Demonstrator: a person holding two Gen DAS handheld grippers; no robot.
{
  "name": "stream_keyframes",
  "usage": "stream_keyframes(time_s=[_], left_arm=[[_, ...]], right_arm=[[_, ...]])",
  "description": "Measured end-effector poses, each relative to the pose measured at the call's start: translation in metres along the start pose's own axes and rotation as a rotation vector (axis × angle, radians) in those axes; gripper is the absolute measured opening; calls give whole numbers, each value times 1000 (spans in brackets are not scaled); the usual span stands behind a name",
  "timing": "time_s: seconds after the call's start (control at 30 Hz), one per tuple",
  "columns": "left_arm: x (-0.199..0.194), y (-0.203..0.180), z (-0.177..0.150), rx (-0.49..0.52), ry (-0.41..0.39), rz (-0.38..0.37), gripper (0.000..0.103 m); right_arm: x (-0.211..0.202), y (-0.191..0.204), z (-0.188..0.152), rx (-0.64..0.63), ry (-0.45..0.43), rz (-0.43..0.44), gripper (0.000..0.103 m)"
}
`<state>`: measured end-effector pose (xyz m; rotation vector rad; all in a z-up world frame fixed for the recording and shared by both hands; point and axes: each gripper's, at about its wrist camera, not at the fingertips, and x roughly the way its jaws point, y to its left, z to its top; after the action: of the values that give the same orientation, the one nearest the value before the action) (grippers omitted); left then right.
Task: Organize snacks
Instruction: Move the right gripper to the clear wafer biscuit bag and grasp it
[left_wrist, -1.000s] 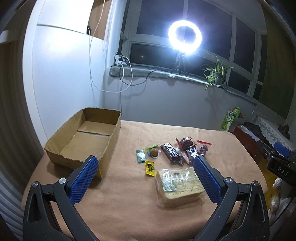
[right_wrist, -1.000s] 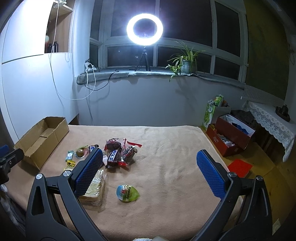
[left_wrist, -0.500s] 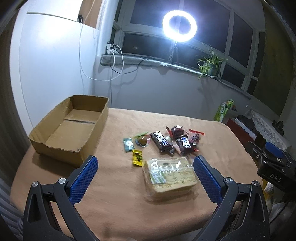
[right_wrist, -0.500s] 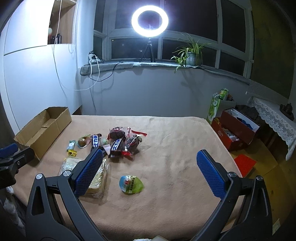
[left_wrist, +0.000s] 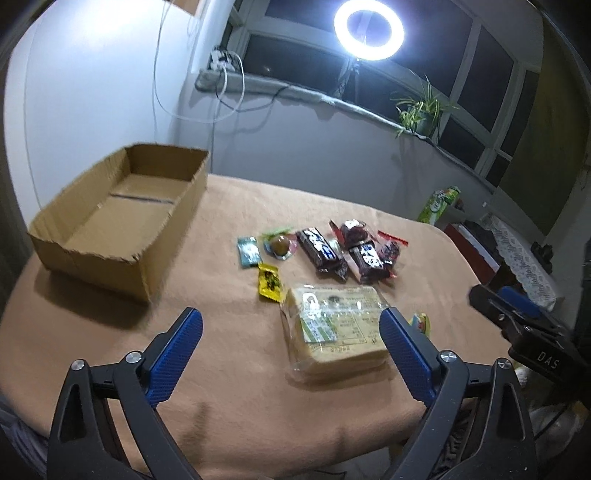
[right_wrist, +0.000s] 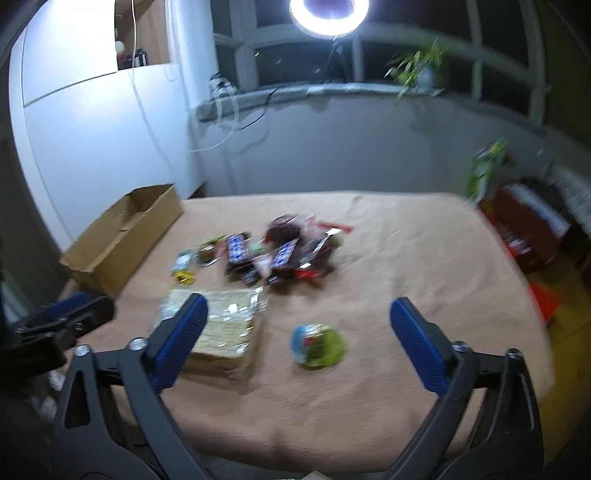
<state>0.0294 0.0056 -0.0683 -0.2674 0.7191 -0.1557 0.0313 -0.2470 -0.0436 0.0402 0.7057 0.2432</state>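
An open, empty cardboard box (left_wrist: 122, 206) sits at the table's left. Right of it lie a teal sachet (left_wrist: 248, 251), a yellow sachet (left_wrist: 269, 282), a round brown sweet (left_wrist: 279, 244), two dark chocolate bars (left_wrist: 321, 254) and red-wrapped snacks (left_wrist: 388, 251). A clear pack of biscuits (left_wrist: 336, 328) lies nearest. My left gripper (left_wrist: 290, 314) hovers before it, jaws closing with nothing touched. My right gripper (right_wrist: 298, 301) hovers over a green and blue jelly cup (right_wrist: 317, 345), jaws closing, pads clear of it. The right wrist view is blurred.
A tan cloth covers the table (left_wrist: 221, 387), whose near edge lies just under both grippers. A ring light (left_wrist: 367, 29) and a potted plant (left_wrist: 421, 110) stand on the window sill. A green carton (left_wrist: 439, 203) and a red box (right_wrist: 524, 236) stand beyond the table's right side.
Both grippers have sunk and tipped down toward the table, so the snacks look nearer. The blue pads of each stand slightly closer together than before.
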Motion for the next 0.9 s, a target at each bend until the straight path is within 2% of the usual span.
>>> stream_keyframes(time_s=[0.2, 0.3, 0.53, 0.6, 0.73, 0.9], left_arm=[[19, 12, -2, -75, 83, -89, 88], [28, 16, -5, -111, 117, -120, 79], [49, 15, -14, -132, 190, -164, 60], [51, 15, -16, -138, 194, -174, 60], [53, 14, -17, -132, 201, -180, 55], [58, 10, -15, -115, 213, -201, 47]], right_arm=[[44, -5, -6, 88, 157, 191, 81], [65, -8, -11, 143, 228, 273, 73], [87, -7, -16, 196, 322, 364, 59], [91, -6, -17, 202, 342, 375, 53], [99, -5, -16, 211, 359, 395, 52], [104, -2, -15, 225, 383, 429, 45]])
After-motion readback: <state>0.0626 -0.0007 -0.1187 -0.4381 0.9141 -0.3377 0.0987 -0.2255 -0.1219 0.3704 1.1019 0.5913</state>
